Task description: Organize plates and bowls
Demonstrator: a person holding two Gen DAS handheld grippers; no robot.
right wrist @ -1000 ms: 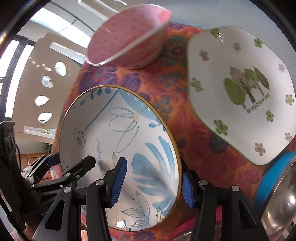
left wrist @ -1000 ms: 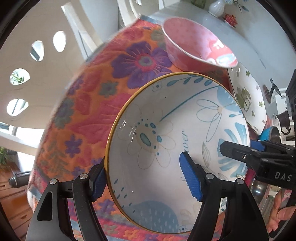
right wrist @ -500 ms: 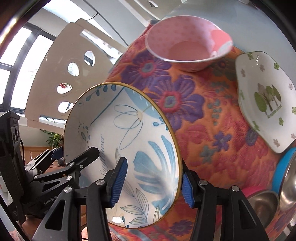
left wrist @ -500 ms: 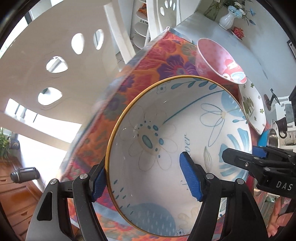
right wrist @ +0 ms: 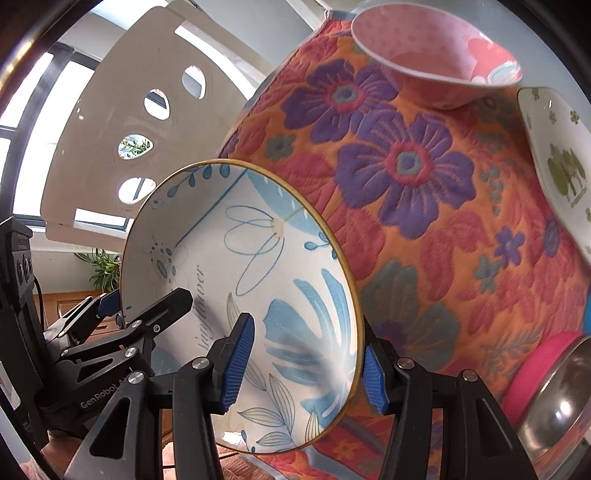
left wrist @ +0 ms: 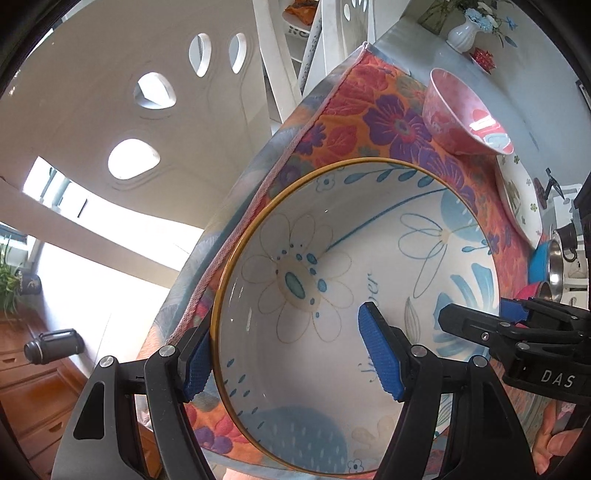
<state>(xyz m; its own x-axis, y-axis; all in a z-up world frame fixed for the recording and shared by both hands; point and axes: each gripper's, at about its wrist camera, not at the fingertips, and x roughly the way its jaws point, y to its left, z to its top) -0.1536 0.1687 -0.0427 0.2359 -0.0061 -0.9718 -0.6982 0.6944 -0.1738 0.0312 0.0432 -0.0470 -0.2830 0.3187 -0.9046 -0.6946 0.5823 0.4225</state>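
Note:
A white bowl with blue flowers and a gold rim (left wrist: 332, 295) is held in the air above the flowered cloth. My left gripper (left wrist: 291, 354) is shut on its left rim, one pad inside and one outside. My right gripper (right wrist: 303, 365) is shut on the opposite rim of the same bowl (right wrist: 258, 295). Each gripper shows at the edge of the other's view. A pink bowl (left wrist: 461, 118) (right wrist: 436, 62) sits at the cloth's far end. A white plate with green trees (right wrist: 557, 166) (left wrist: 517, 192) lies to its right.
The orange and purple quilted cloth (right wrist: 424, 206) covers the table, with its left edge (left wrist: 266, 184) beside a white chair back (right wrist: 122, 122). Steel bowls with pink and blue trim (right wrist: 554, 391) stand at the near right. A white vase (left wrist: 463, 31) stands far back.
Both grippers have lifted the blue flowered bowl up and back toward the near left edge of the cloth. The pink bowl and plate now look farther away.

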